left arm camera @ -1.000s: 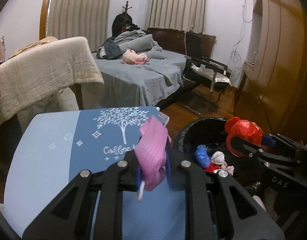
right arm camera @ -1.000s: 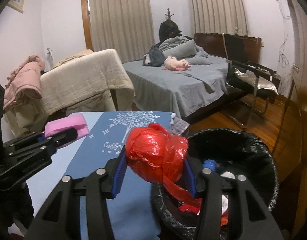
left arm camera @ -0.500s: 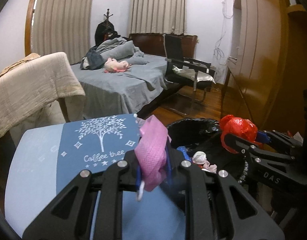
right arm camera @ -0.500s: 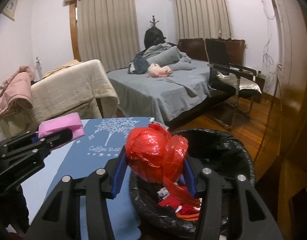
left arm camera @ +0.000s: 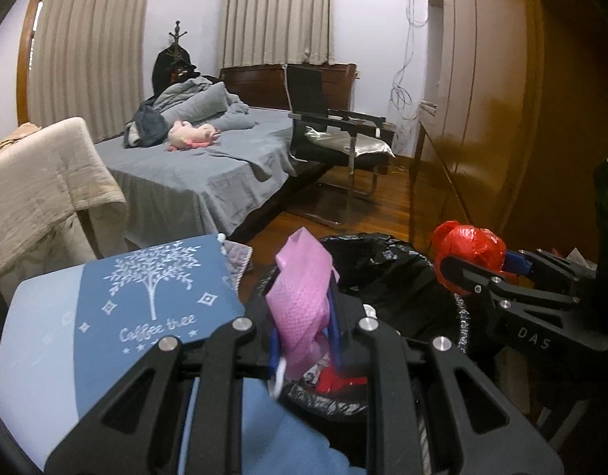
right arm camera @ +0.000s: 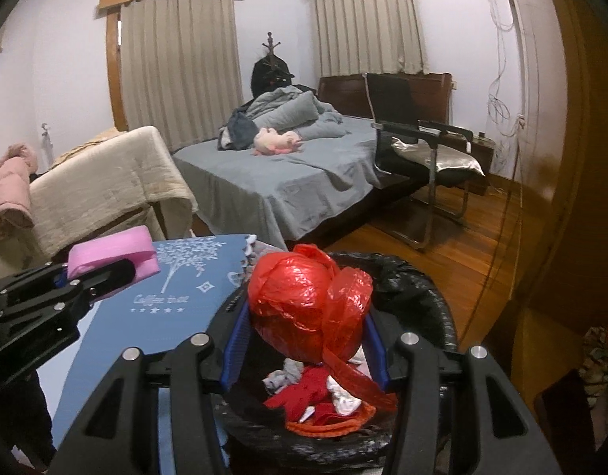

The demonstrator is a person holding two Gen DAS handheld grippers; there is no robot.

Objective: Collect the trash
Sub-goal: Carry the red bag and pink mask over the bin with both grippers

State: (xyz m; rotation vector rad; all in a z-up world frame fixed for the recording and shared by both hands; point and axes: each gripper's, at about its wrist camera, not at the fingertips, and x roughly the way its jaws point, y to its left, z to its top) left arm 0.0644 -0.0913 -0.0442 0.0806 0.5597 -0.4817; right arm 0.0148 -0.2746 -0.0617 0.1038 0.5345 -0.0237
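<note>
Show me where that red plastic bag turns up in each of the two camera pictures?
Left wrist view: the red plastic bag sits at the right, pinched in the right gripper.
Right wrist view: the same bag fills the lower centre, above the black-lined trash bin.
Shared landmark: the pink plush toy on the grey bed.

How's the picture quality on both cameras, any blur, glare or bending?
Left wrist view: fisheye bends the wooden wardrobe, dim warm light, the pink mesh scrap slightly soft. Right wrist view: sharper, glare spots on the crumpled red plastic bag, dark vignette at corners.
</note>
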